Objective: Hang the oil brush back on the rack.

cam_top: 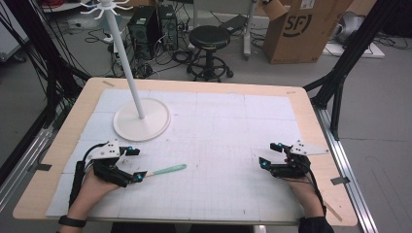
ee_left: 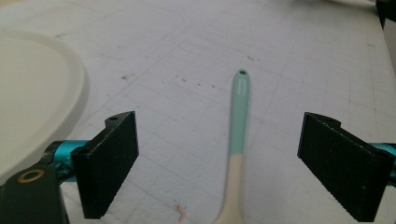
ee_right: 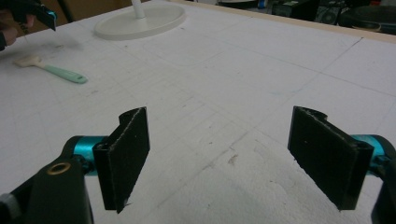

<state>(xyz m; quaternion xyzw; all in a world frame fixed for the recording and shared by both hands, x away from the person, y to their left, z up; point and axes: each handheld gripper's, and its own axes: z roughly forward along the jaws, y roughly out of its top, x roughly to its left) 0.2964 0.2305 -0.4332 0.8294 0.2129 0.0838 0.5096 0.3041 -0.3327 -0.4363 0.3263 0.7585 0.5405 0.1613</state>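
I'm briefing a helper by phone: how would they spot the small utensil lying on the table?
Start at the white stand with its round base on the table's left half. Just in front of that base, by the left gripper, a small spatula lies flat on the white mat. It is the one loose item there: mint-green handle with a hole at its end, cream blade end.

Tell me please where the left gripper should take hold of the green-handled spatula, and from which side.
Grip the spatula on its straight mint-green handle, around the middle. It lies flat on the white mat, lengthwise between the open fingers of the left gripper, so coming straight down from above and closing across the narrow handle seems best. The cream blade end nearest the gripper is wider and probably harder to pinch.
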